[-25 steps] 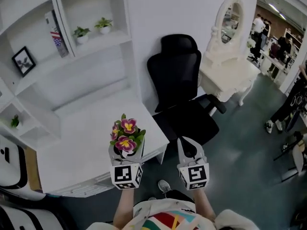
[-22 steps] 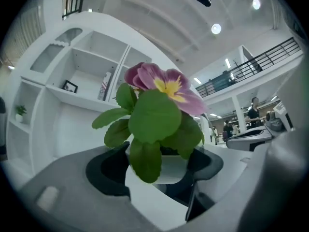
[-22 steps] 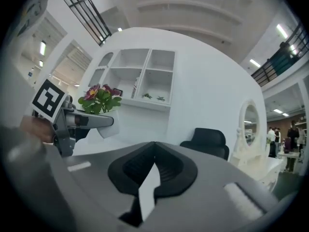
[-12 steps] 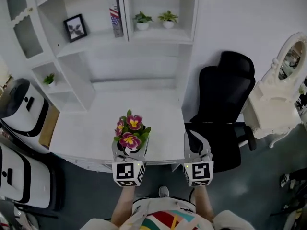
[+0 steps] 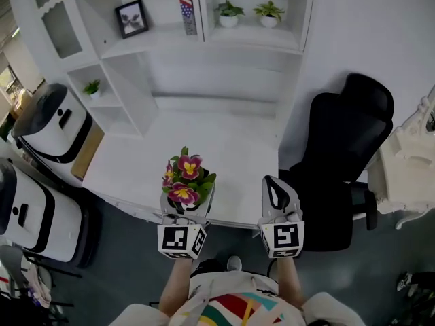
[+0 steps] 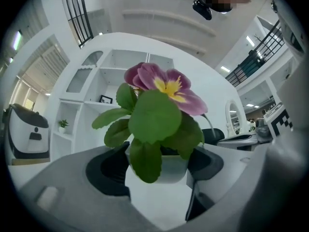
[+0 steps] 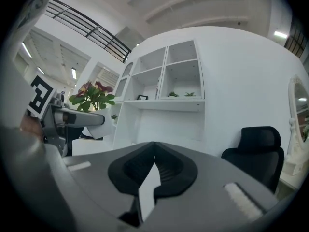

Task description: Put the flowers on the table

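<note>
A small white pot [image 6: 166,167] of pink-and-yellow flowers [image 5: 185,182] with green leaves sits between the jaws of my left gripper [image 5: 187,202], which is shut on the pot. In the left gripper view the blooms [image 6: 164,88] and leaves fill the middle, hiding most of the pot. The gripper holds the pot over the near edge of the white table [image 5: 224,141]. My right gripper [image 5: 277,185] hovers beside it at the table's near right corner, jaws shut and empty; in the right gripper view [image 7: 154,166] the pads meet at the tips.
White shelving behind the table carries two small potted plants [image 5: 229,12] [image 5: 269,12], a picture frame [image 5: 132,17] and another plant [image 5: 92,87]. A black office chair [image 5: 346,155] stands right of the table. Two white machines [image 5: 51,124] [image 5: 27,209] stand at left, a white dressing table [image 5: 414,161] far right.
The view has swung left, so the table now lies straight ahead and the chair sits at right. Both grippers came round with it; the left still holds the flower pot.
</note>
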Motion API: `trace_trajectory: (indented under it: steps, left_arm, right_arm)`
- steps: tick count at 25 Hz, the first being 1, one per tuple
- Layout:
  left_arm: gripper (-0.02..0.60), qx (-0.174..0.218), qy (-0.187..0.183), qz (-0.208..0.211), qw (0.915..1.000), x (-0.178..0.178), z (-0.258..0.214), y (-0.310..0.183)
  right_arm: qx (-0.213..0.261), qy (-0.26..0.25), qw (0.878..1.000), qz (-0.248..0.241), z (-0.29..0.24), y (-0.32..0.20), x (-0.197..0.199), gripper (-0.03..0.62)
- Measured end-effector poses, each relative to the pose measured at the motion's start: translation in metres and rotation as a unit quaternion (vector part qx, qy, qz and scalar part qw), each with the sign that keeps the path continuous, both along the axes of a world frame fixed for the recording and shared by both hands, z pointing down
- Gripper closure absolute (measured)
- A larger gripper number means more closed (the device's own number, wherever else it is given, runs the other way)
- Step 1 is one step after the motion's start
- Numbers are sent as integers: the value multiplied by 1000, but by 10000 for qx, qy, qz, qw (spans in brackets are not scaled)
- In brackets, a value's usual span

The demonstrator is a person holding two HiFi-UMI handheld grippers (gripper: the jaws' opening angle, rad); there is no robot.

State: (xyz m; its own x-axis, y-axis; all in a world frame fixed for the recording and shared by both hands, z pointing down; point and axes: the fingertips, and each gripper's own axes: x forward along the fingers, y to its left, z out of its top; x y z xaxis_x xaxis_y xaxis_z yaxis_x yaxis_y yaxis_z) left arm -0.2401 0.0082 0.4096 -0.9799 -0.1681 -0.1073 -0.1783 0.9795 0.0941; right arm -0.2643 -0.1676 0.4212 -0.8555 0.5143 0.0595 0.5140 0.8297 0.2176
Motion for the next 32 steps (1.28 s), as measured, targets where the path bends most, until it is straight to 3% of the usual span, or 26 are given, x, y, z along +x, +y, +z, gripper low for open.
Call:
trace_trajectory:
  steps: [9,16,26,32]
  left_arm:
    - [233,25,87,-404,9991,10,9,5]
    - [233,34,52,-445,9990,8,11,12]
    - [235,82,79,-458,9989,-21,18,38]
    - [235,56,26,-247,9997,-51,22,63]
  right_arm:
    - [-192,242,9982,-505,18,7,1,592]
    - [-238,378,9980,-448,28,7,-2,592]
    - [-157,333,9983,-453,27,31,-22,592]
    - [-169,405,9987,-274,36,55,-52,592]
